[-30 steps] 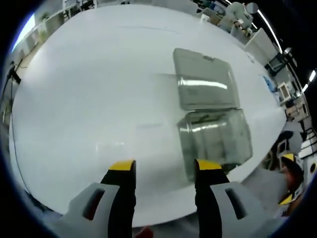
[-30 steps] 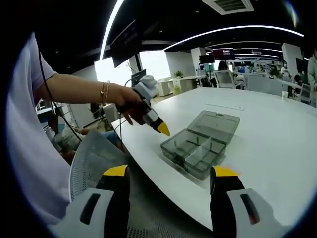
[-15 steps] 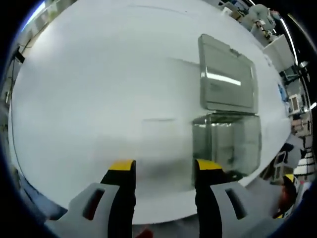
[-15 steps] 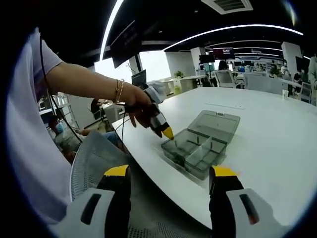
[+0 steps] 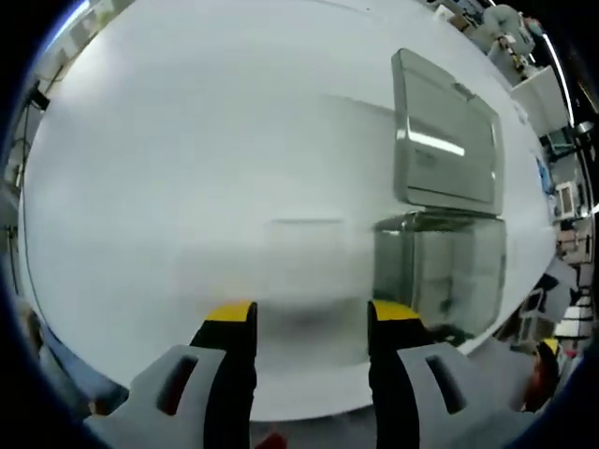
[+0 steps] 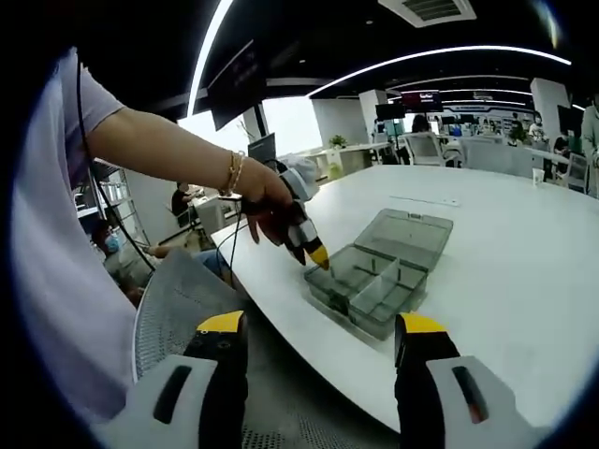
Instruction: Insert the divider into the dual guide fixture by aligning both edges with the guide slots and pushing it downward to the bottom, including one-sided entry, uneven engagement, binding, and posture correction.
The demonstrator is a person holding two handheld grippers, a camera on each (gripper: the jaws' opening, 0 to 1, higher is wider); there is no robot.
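A clear grey compartment box (image 6: 367, 285) lies on the white table (image 6: 524, 271), with its lid (image 6: 409, 230) folded open behind it. Upright partitions (image 6: 379, 278) cross inside the box. The left gripper view has the same box (image 5: 440, 276) at the right and its lid (image 5: 442, 131) beyond. My left gripper (image 5: 312, 318) is open and empty, low over bare table beside the box. In the right gripper view a hand holds that left gripper (image 6: 316, 253) with its yellow tips at the box's near-left corner. My right gripper (image 6: 321, 327) is open and empty, off the table's edge.
A grey mesh chair back (image 6: 178, 299) stands below the table edge, beside the person's sleeve. A thin pale strip (image 6: 426, 199) lies on the table beyond the lid. Desks, chairs and people fill the office behind. Bare table (image 5: 187, 168) stretches left of the box.
The hand has carried the left gripper down and in to the box's near-left corner, so the box sits further right in its view. The right gripper has stayed put.
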